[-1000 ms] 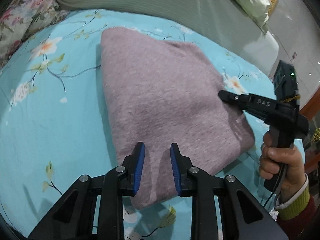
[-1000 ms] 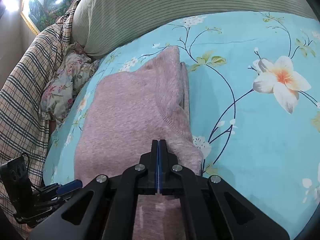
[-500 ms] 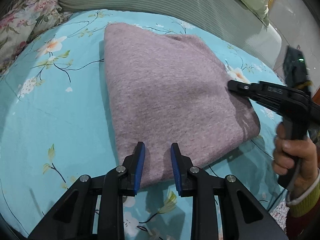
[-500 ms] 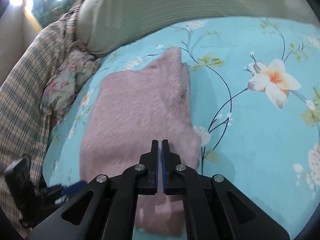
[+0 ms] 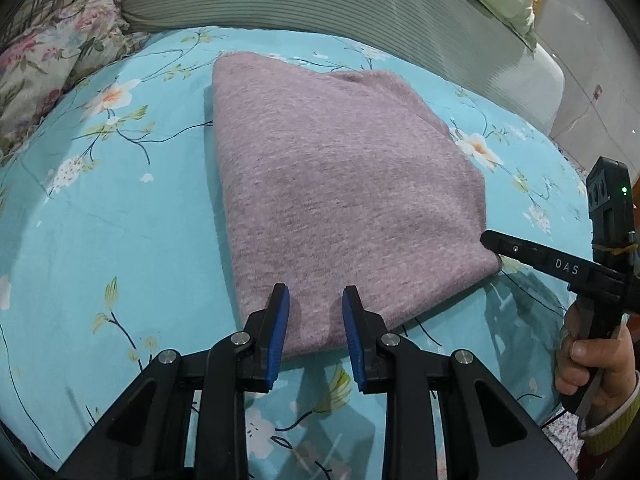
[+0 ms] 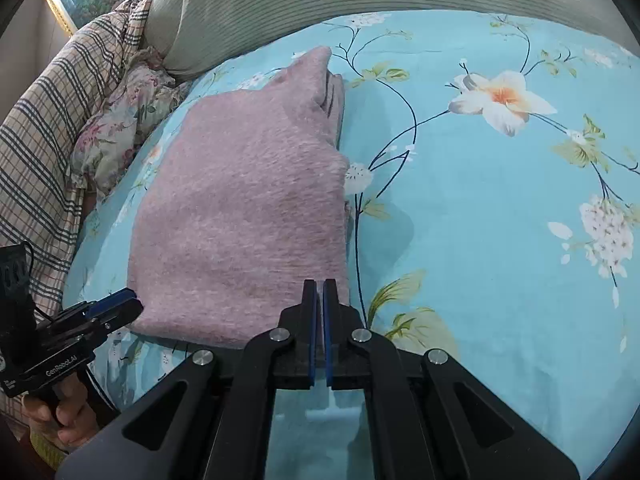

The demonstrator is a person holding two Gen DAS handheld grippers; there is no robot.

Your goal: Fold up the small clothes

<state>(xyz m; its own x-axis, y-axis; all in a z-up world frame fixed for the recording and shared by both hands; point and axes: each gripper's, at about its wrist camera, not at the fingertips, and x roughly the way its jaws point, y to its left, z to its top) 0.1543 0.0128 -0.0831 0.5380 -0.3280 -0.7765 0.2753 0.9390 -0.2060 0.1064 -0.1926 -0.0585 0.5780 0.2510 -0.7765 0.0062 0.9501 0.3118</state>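
Note:
A mauve fleece garment (image 5: pixel 336 184) lies folded into a thick rectangle on the turquoise floral bedsheet (image 5: pixel 112 216); it also shows in the right wrist view (image 6: pixel 248 216). My left gripper (image 5: pixel 316 296) is open and empty, its blue pads just over the garment's near edge. My right gripper (image 6: pixel 319 286) hangs at the garment's near right corner with its jaws a narrow slit apart, holding nothing. It shows in the left wrist view (image 5: pixel 490 240) with its tip at the garment's right corner. The left gripper shows at the lower left of the right wrist view (image 6: pixel 120 304).
A striped grey-green bolster (image 5: pixel 320 4) runs along the far side of the bed. A floral pillow (image 5: pixel 52 60) and a plaid blanket (image 6: pixel 44 128) lie at the left. The sheet's wide bare area (image 6: pixel 500 220) is right of the garment.
My right gripper let go of the garment's corner and pulled back to its edge, jaws slightly parted. The garment now lies flat. My left gripper drew back toward the near edge, still open.

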